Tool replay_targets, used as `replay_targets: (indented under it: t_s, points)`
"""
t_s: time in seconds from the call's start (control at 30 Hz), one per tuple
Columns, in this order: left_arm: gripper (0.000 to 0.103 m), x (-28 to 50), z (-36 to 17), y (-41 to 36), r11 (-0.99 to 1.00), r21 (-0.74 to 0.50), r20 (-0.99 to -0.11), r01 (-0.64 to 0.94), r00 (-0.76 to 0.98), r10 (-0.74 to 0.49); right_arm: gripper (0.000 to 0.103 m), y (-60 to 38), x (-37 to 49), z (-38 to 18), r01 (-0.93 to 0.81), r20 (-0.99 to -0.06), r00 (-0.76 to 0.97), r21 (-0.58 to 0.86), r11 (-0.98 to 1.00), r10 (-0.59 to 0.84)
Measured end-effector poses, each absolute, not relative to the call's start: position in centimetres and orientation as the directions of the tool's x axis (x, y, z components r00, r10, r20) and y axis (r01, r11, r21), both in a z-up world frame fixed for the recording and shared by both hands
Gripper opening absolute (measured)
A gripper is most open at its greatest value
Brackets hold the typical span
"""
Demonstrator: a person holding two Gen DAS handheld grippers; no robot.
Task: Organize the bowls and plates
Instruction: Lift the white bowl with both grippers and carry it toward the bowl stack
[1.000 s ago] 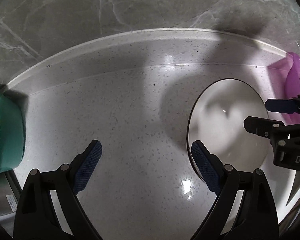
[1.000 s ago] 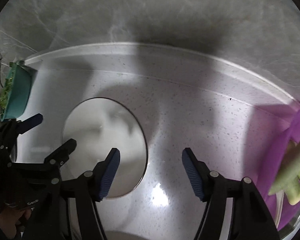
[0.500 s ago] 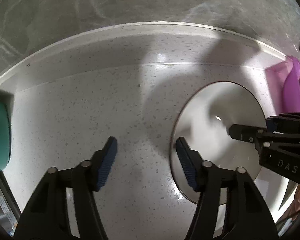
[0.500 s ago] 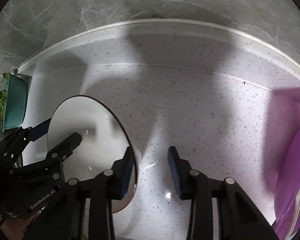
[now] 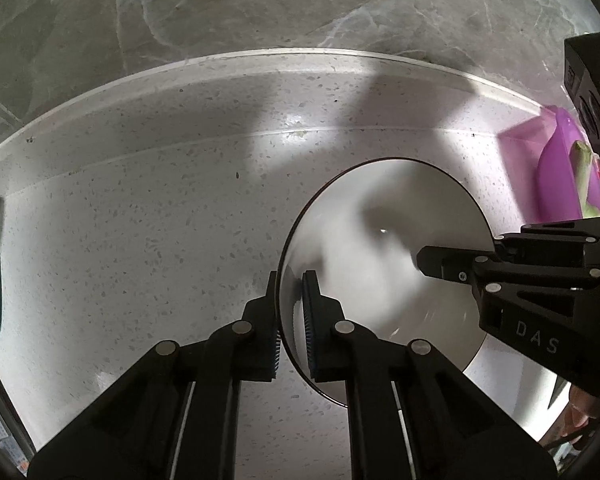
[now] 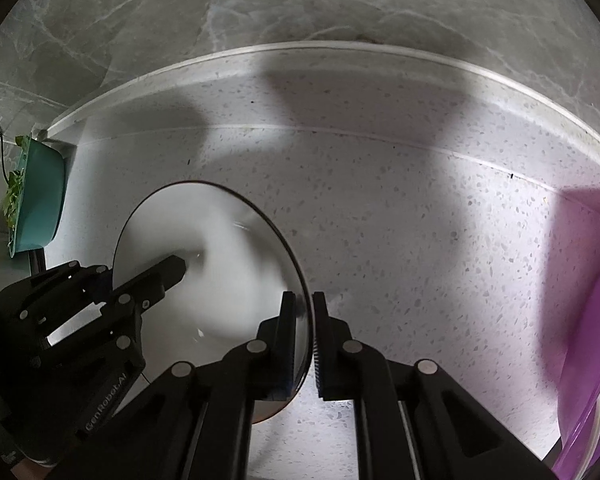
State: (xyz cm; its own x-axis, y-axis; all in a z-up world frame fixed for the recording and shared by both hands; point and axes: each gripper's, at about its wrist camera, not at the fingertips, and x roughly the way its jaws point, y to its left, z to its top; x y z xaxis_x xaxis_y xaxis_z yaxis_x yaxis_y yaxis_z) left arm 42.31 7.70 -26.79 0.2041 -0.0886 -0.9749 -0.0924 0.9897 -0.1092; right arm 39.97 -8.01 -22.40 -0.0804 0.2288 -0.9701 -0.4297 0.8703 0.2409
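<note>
Right now, far left on the speckled counter (image 6: 380, 220), a teal bowl (image 6: 40, 196) with leafy greens sits against the marble wall, well apart from the action. Next comes the left gripper (image 5: 290, 312), its blue-padded jaws closed on the left rim of the white plate (image 5: 380, 240), one finger on each side of the edge. That plate lies near the middle of the counter, shallow, glossy and dark-rimmed. On its right rim the right gripper (image 6: 300, 332) is likewise clamped shut, rim pinched between its pads. Far right, a purple bowl (image 6: 588, 340) holding a pale green vegetable stands near the wall.

Judging from this, both grips are thin edge pinches on a slick glazed surface, so the plate could slide out if one side rises faster than the other, or twist if the two hands pull apart. Whether the plate is already clear of the counter I cannot tell. A swing to the right could also knock the purple bowl
</note>
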Motion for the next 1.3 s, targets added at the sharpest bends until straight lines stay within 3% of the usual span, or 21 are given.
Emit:
replay_targets:
  t_s: [0.77,1.3]
  points:
    - [0.006,40.7,-23.7,6.7,0.99,-0.129,-0.971,-0.062,0.212,-0.114,0.009,-11.0,38.8,-19.9,-0.379,-0.962,-0.084,0.273,0.884,0.261]
    - [0.007,33.5,-18.3,3.4,0.989,-0.142,-0.961,0.041,0.233,-0.147,0.009,-15.1,32.2,-15.7,-0.374,-0.97,-0.046,0.237,0.897,0.237]
